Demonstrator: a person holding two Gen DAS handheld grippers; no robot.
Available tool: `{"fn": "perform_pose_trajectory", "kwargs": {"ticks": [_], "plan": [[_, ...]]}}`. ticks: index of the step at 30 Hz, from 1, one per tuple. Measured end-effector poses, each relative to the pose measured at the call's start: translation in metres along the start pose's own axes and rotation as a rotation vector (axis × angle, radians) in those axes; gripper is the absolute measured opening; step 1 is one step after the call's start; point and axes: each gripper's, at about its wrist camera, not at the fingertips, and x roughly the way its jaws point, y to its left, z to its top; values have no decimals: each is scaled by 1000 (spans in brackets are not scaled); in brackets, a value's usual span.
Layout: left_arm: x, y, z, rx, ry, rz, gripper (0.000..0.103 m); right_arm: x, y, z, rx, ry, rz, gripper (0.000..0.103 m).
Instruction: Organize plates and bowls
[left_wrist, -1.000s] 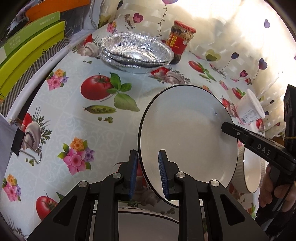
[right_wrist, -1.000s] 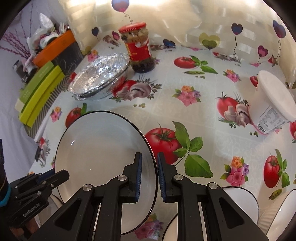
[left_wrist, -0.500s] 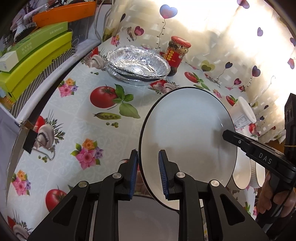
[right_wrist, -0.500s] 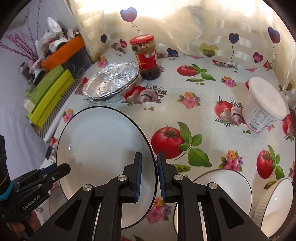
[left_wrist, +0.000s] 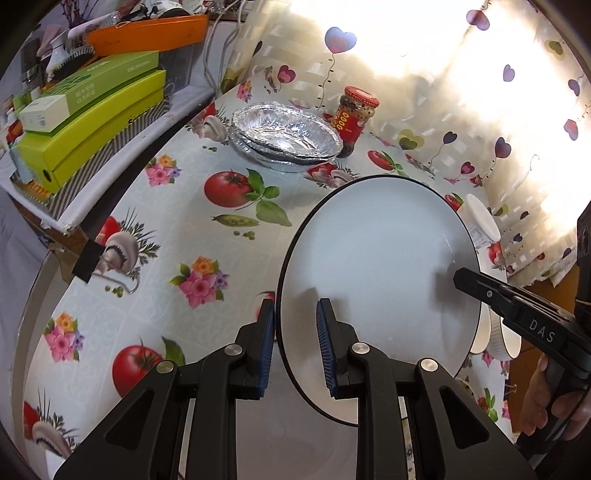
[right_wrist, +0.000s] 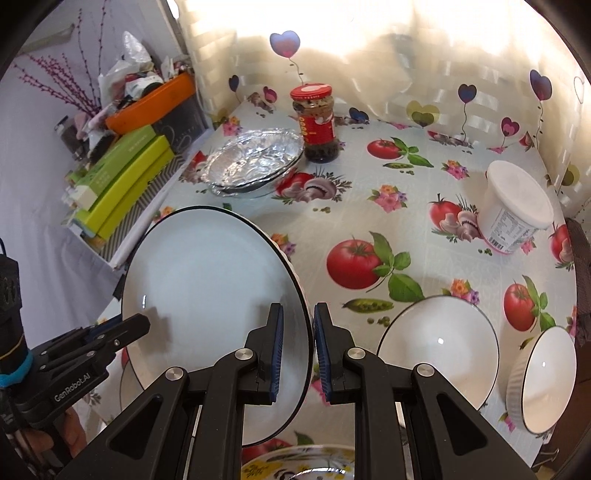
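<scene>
A large white plate (left_wrist: 380, 280) with a thin black rim hangs in the air above the table, held from both sides. My left gripper (left_wrist: 295, 306) is shut on its left rim. My right gripper (right_wrist: 298, 310) is shut on the opposite rim of the same plate (right_wrist: 214, 288). Each gripper's black fingers show in the other view, at the plate's far edge. Two white bowls (right_wrist: 439, 343) (right_wrist: 546, 380) stand on the table to the right, the farther one ribbed outside. Another pale dish (left_wrist: 280, 424) lies below my left gripper, mostly hidden.
Stacked foil pans (left_wrist: 284, 136) and a red-lidded jar (left_wrist: 354, 114) stand at the back of the flowered tablecloth. A white lidded tub (right_wrist: 513, 206) sits at the right. Green boxes (left_wrist: 92, 122) and an orange tray line the left edge. A heart-patterned curtain hangs behind.
Both grippers have risen together with the plate between them, and the table and its objects look farther away. The grip on the rim is unchanged.
</scene>
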Motion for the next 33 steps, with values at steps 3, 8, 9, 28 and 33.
{"fn": "perform_pose_trajectory", "kwargs": {"ticks": [3, 8, 9, 28, 33], "plan": [[-6, 3, -7, -1, -7, 5, 23, -2, 6, -8, -3, 4, 4, 17], [-15, 14, -20, -12, -14, 18, 23, -2, 16, -23, -6, 20, 23, 17], [-16, 17, -22, -13, -15, 21, 23, -2, 19, -26, -9, 24, 26, 17], [-30, 57, -66, -72, -7, 62, 23, 3, 55, -70, -43, 59, 93, 17], [-29, 66, -78, -83, 7, 67, 23, 12, 60, -82, -42, 85, 96, 17]]}}
